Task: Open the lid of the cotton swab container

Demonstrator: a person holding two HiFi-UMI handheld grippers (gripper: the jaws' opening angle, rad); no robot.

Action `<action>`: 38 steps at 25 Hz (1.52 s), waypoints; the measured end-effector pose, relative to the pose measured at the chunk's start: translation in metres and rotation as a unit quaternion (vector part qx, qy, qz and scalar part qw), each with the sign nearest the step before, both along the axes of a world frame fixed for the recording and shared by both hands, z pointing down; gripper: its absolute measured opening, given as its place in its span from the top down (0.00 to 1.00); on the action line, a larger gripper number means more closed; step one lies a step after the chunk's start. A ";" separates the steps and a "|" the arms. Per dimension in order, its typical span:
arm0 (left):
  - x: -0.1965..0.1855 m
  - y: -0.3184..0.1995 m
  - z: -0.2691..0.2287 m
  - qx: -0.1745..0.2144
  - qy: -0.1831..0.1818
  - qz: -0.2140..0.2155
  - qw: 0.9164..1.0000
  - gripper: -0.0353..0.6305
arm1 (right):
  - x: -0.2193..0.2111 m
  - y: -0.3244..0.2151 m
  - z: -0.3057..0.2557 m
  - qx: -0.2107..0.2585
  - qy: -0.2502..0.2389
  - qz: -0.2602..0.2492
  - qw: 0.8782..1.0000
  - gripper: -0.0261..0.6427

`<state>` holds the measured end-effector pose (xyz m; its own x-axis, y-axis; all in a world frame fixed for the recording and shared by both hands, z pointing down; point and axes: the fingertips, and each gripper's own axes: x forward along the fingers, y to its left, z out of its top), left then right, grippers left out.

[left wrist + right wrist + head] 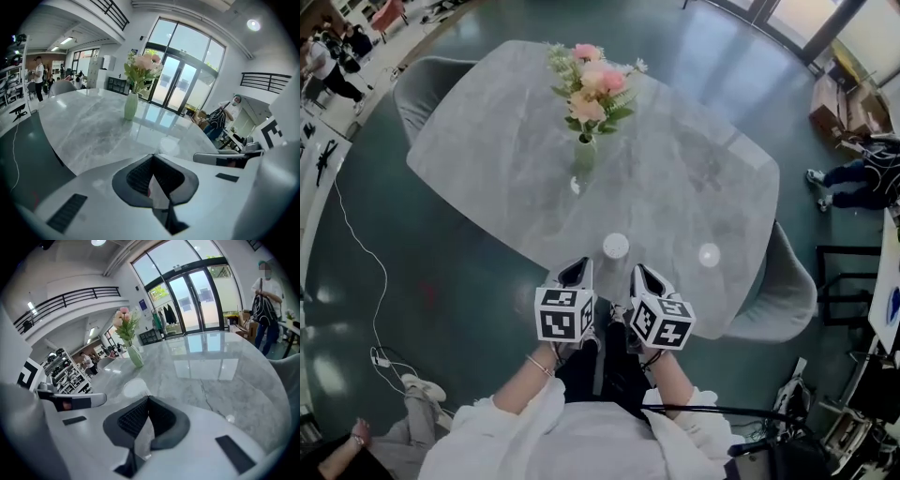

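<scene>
A small white round container [615, 247] with its lid on stands on the grey marble table [497, 159], close to the near edge. It shows ahead of the jaws as a pale disc in the left gripper view [169, 145] and in the right gripper view [136, 387]. My left gripper [578, 271] is shut and empty, just short of the container on its left. My right gripper [643, 275] is shut and empty too, just short of it on its right. Neither touches the container. In each gripper view the dark jaws meet at a point [152, 157] [148, 399].
A pale green vase of pink flowers [584, 155] stands mid-table beyond the container. A small round pale spot [709, 254] lies to the right near the table edge. Grey chairs [431, 89] [783, 291] flank the table. People stand farther off, and a cable [366, 253] runs across the floor.
</scene>
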<state>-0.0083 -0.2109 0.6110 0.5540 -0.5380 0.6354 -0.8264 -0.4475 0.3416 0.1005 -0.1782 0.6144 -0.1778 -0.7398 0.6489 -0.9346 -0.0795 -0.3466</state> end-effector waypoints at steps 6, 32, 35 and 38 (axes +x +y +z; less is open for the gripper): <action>0.000 0.003 0.029 -0.026 -0.010 -0.006 1.000 0.94 | -0.005 0.000 0.025 -0.017 -0.011 -0.014 1.000 0.87; -0.005 -0.007 0.055 -0.053 -0.026 -0.059 0.996 0.94 | -0.020 -0.014 0.049 -0.030 -0.009 -0.177 0.984 0.67; -0.008 -0.009 0.056 -0.055 -0.028 -0.070 0.996 0.94 | -0.025 -0.018 0.052 -0.030 -0.009 -0.205 0.978 0.60; -0.010 -0.011 0.059 -0.057 -0.029 -0.079 0.995 0.94 | -0.028 -0.021 0.054 -0.027 -0.003 -0.236 0.971 0.57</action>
